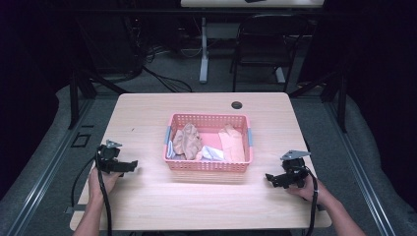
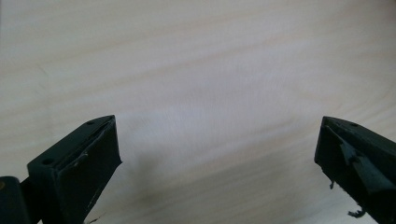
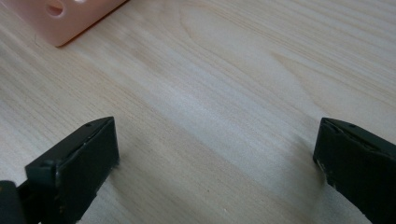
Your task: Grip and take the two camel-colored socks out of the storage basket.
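Pink basket (image 1: 208, 166) is sitting mid-table with the clothes (image 1: 188, 140) inside, untouched, while the left gripper (image 1: 129, 166) and right gripper (image 1: 271, 178) are resting wide open, empty, either side.

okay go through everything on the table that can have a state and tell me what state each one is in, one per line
Left gripper: open, holding nothing, low over bare table.
Right gripper: open, holding nothing, near the basket's corner.
Pink basket: upright, mid-table, holding cloths.
Tan cloth: crumpled, left in basket.
Peach cloth: loosely folded, right side.
White cloth: bunched between them.
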A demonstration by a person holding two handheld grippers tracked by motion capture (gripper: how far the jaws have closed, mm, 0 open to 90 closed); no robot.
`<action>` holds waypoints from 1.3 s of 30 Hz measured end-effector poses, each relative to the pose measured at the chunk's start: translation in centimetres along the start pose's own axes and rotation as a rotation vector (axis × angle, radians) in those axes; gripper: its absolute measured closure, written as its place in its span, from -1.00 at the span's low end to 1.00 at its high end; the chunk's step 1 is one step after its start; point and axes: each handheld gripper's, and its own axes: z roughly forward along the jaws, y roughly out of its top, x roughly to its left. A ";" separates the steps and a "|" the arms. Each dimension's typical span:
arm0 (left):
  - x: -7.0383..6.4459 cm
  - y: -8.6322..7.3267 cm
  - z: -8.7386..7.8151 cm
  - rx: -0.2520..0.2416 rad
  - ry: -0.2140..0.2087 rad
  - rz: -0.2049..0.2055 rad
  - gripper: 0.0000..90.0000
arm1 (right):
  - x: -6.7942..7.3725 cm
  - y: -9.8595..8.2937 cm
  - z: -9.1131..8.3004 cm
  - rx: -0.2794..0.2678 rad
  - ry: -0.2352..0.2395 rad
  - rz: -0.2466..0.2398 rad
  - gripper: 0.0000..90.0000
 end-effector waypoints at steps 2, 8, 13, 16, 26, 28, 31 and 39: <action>0.0 1.8 -1.5 -0.044 -0.031 -0.007 -1.00 | 0.0 0.0 0.0 -0.002 0.000 0.001 -1.00; -1.8 5.8 -3.3 -0.083 -0.083 0.038 -1.00 | 0.0 0.0 0.0 -0.005 0.001 0.000 -1.00; -4.9 10.0 -3.7 -0.089 -0.118 0.134 -1.00 | 0.0 0.0 0.0 -0.006 0.001 -0.001 -1.00; -7.6 13.3 -3.0 -0.077 -0.203 0.170 -1.00 | 0.0 0.0 0.0 -0.006 0.002 0.000 -1.00; -13.6 17.0 1.6 0.053 -0.262 0.311 -0.98 | 0.0 -0.1 0.0 -0.008 0.001 -0.004 -1.00; -14.4 17.2 2.5 0.080 -0.270 0.331 -0.96 | 0.0 -0.1 0.0 -0.004 0.001 -0.003 -1.00; -15.7 17.5 3.9 0.118 -0.268 0.353 -0.94 | 0.0 -0.1 0.0 -0.004 0.002 -0.004 -1.00; -16.1 17.8 5.5 0.167 -0.261 0.358 -0.90 | 0.0 -0.1 0.0 -0.004 0.003 -0.003 -1.00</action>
